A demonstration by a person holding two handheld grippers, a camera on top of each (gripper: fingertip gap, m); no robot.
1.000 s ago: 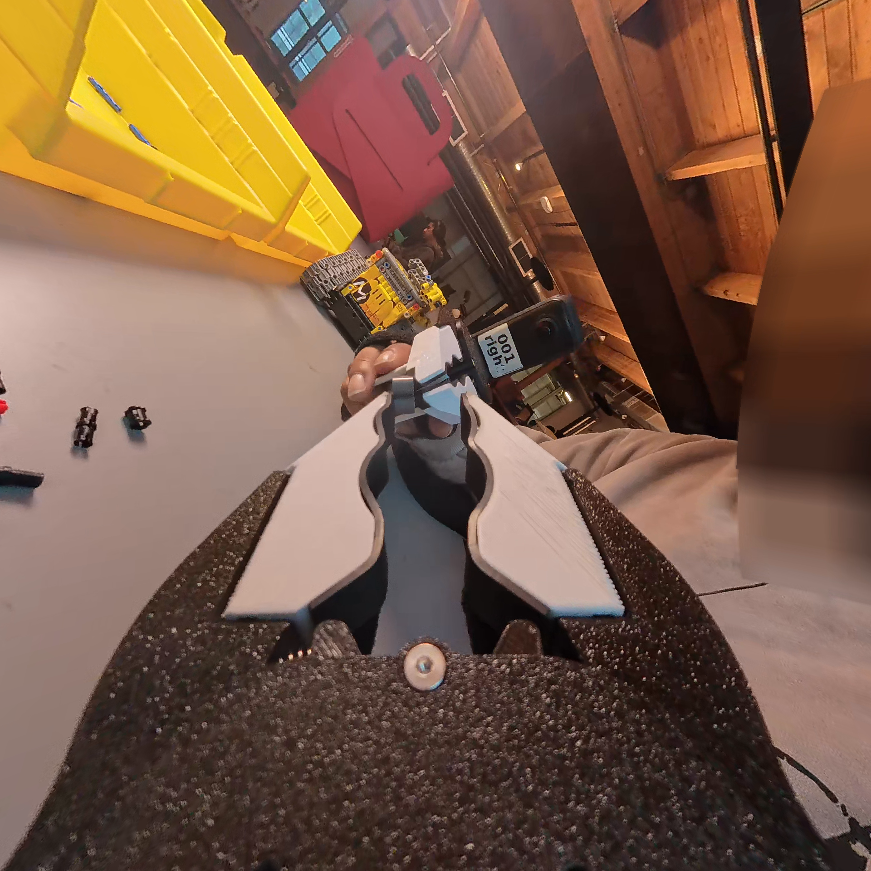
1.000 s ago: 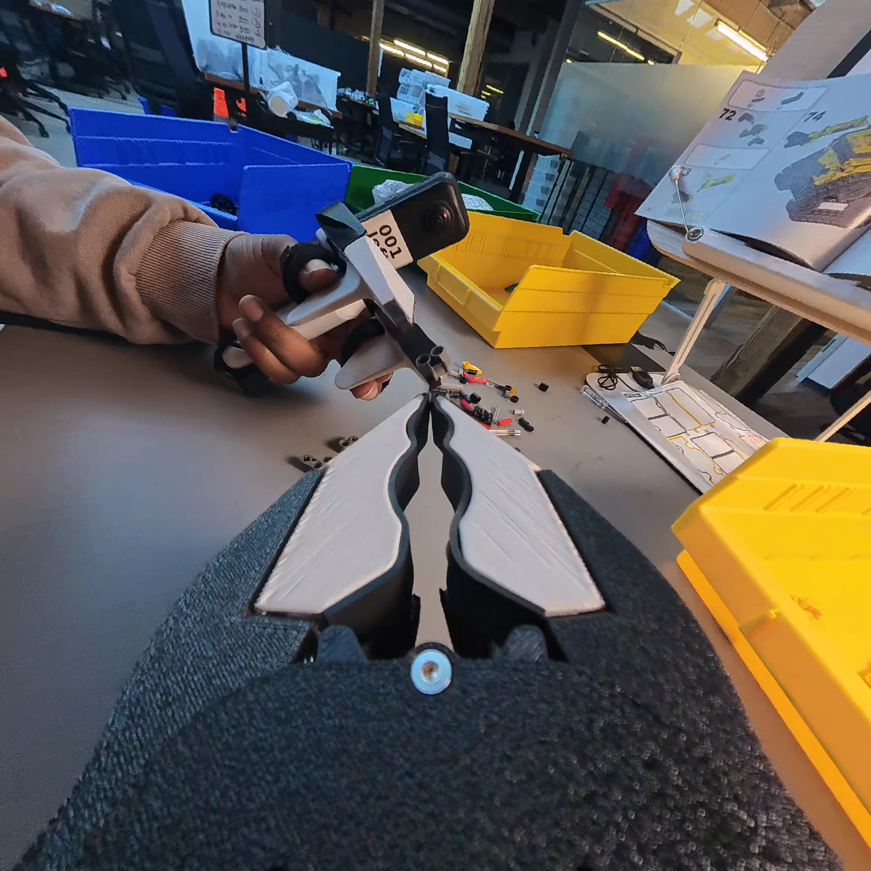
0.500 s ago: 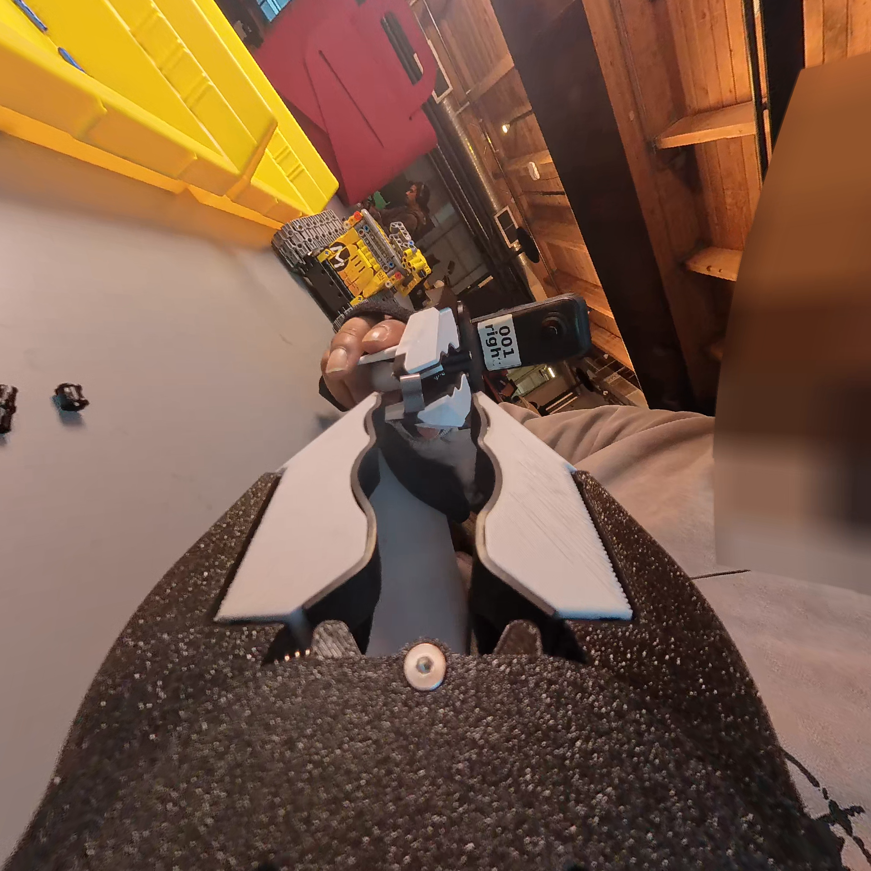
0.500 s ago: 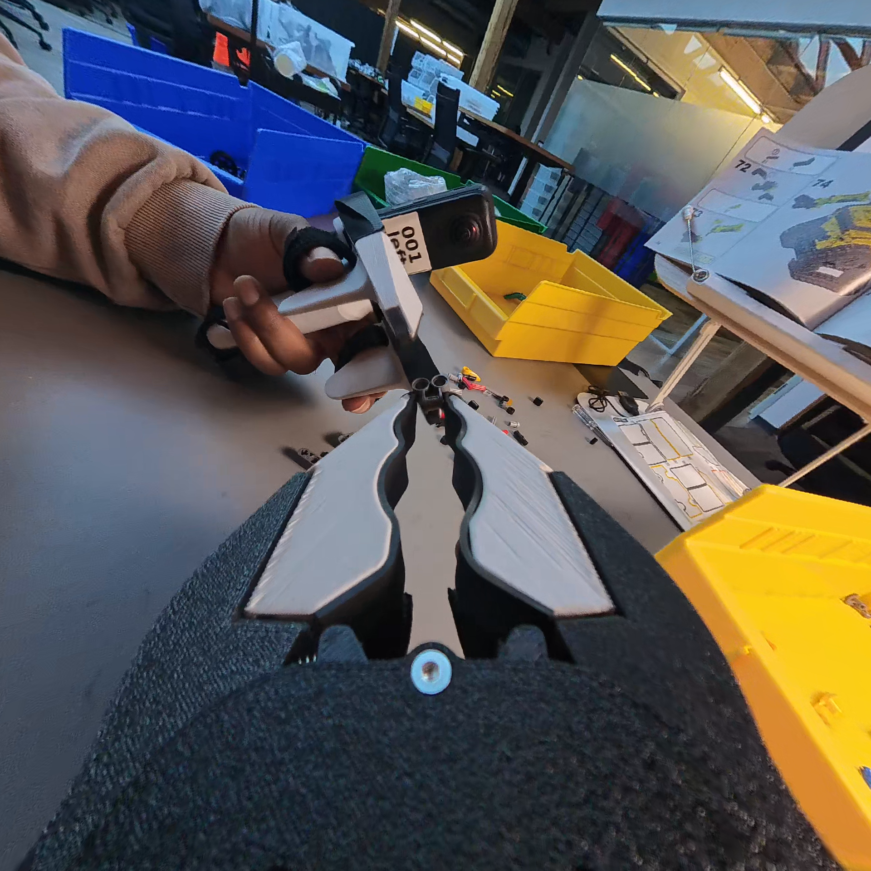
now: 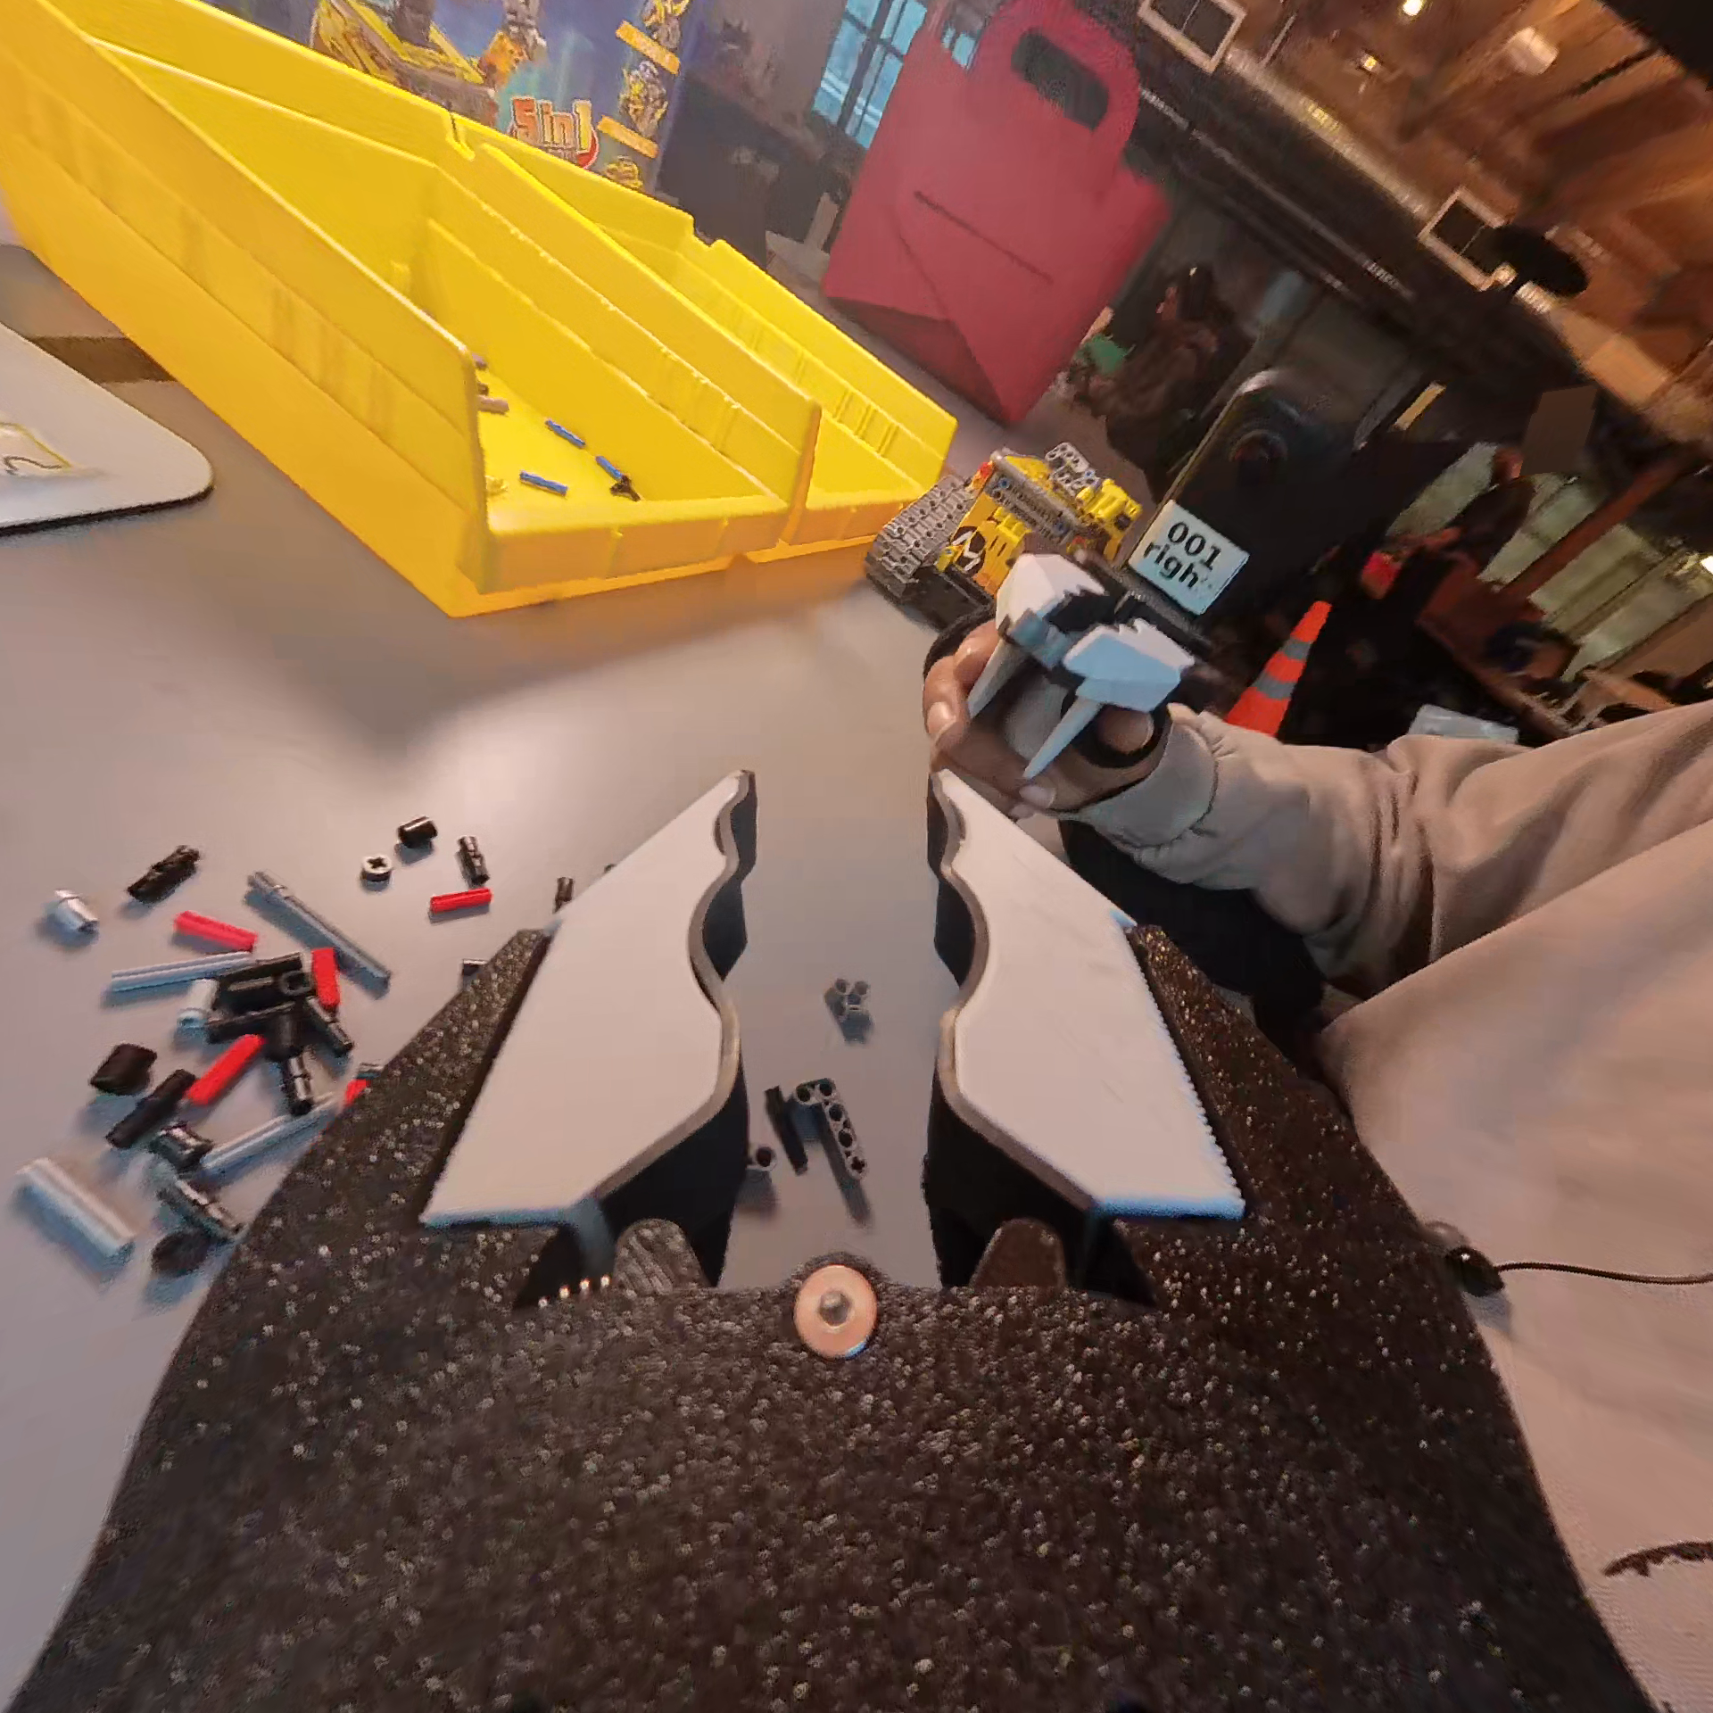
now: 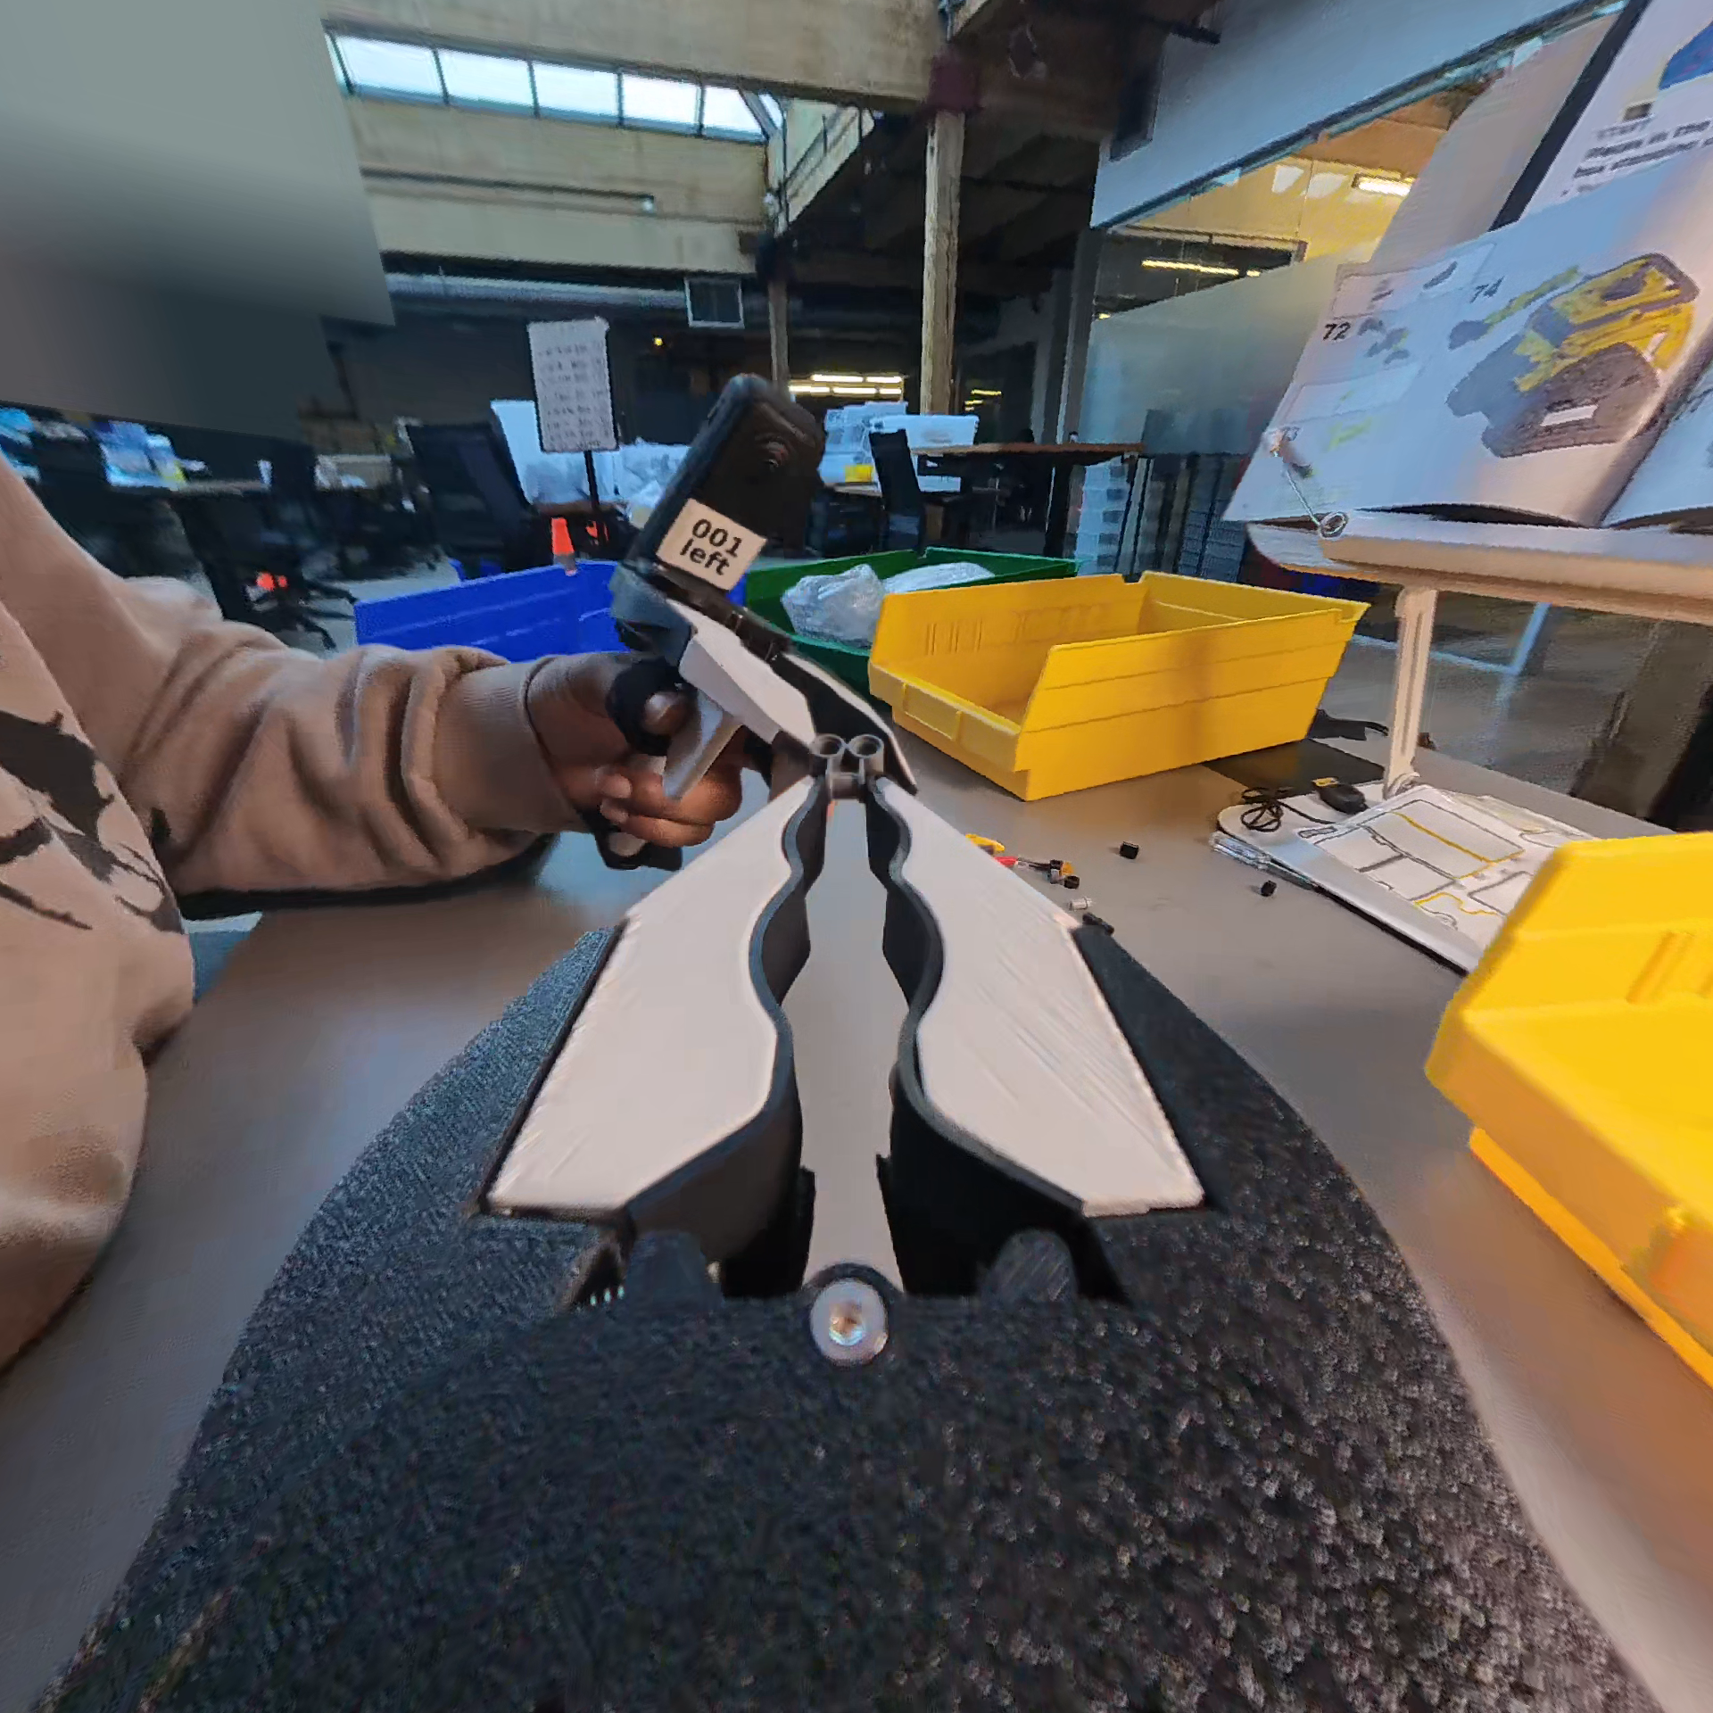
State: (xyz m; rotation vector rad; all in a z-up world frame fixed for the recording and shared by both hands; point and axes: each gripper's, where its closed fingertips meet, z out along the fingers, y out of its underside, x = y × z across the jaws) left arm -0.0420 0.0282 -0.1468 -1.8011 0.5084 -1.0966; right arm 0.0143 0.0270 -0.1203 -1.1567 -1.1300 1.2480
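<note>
My left gripper (image 5: 842, 788) is open and empty, held over the grey table (image 5: 556, 704). Two small dark grey pieces lie under it, between its fingers: a short one (image 5: 848, 1006) and a holed beam (image 5: 820, 1126). A scatter of small black, red and grey parts (image 5: 241, 1001) lies to its left. My right gripper (image 6: 848, 783) is shut on a small dark grey connector with two round holes (image 6: 848, 753), held above the table. It also shows in the left wrist view (image 5: 1080, 640), in a hand ahead and to the right. The hand holding the left gripper (image 6: 640, 751) is just behind the connector.
Yellow bins (image 5: 556, 371) stand at the back left, with a yellow tracked model (image 5: 1010, 528) beside them. In the right wrist view there are a yellow bin (image 6: 1112, 667), a nearer yellow bin (image 6: 1576, 1066), an open booklet on a stand (image 6: 1483, 371) and a paper sheet (image 6: 1390, 862). Across from one pair of fingers to the other is roughly 7 centimeters.
My left gripper has opened wide and swung away from the right gripper's tips, down toward the table and the loose parts. My right gripper keeps the connector and has tilted up.
</note>
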